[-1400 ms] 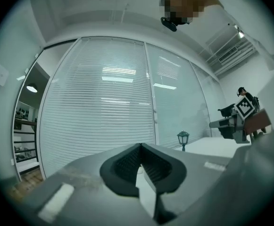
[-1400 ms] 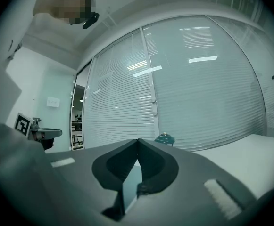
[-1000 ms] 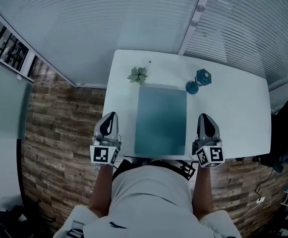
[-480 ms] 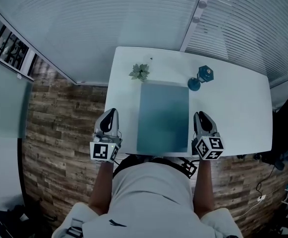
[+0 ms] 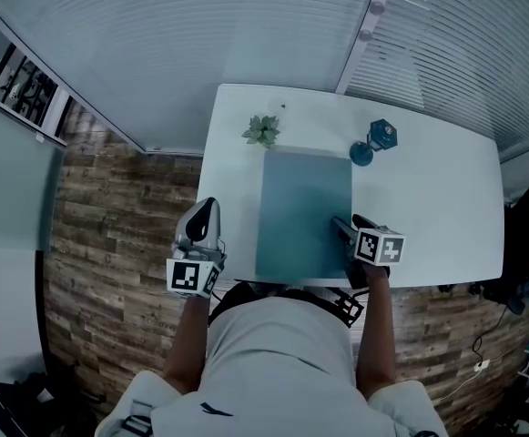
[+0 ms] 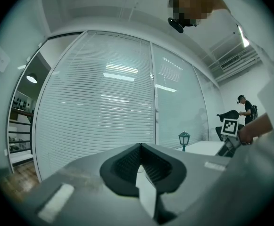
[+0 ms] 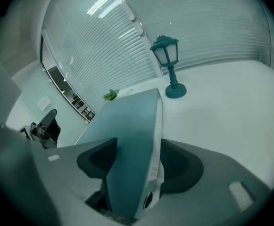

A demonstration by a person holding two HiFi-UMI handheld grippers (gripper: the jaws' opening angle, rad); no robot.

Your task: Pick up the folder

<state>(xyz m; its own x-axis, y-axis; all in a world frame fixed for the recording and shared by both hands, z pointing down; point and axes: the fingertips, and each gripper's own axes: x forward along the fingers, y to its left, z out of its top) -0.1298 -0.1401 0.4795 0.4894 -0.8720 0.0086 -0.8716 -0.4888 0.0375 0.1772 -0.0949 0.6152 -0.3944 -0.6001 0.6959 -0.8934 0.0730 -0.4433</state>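
Folder (image 5: 305, 212), teal, lies flat in the middle of the white surface (image 5: 437, 217), its near edge towards the person. The right gripper (image 5: 341, 228) tilts down at the folder's near right edge; its jaws have just been opening and stand apart, the spine edge between them, apparently unpinched. The left gripper (image 5: 204, 209) hovers off the surface's left side, jaws together on nothing. My worry is that closing on the cover alone would flap it open, or a corner hold could let the folder sag and swing into the lantern lamp (image 5: 373, 142) or plant (image 5: 261, 131) just beyond. Spine print is too blurred to read.
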